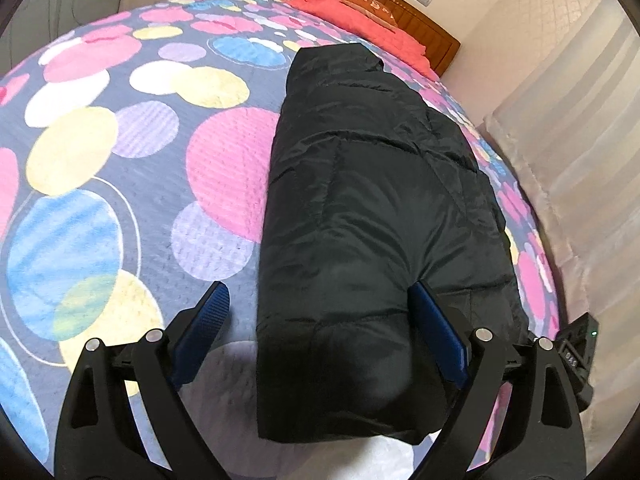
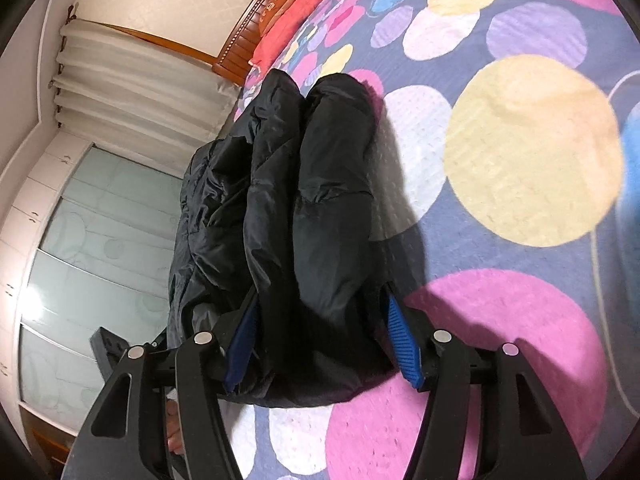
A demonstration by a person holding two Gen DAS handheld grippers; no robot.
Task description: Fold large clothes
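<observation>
A black puffy jacket lies folded into a long narrow bundle on the bed, running from the near edge toward the headboard. My left gripper hovers open over its near end, with the left finger above the bedspread and the right finger above the jacket. In the right wrist view the jacket shows two stacked layers. My right gripper straddles its near end with the jaws parted. Fabric bulges between the blue pads, and the right pad's ribbed face shows bare.
The bedspread is grey-blue with big coloured circles. A red blanket and a wooden headboard sit at the far end. White curtains hang past the bed's right edge. A glass-door wardrobe stands beyond the jacket.
</observation>
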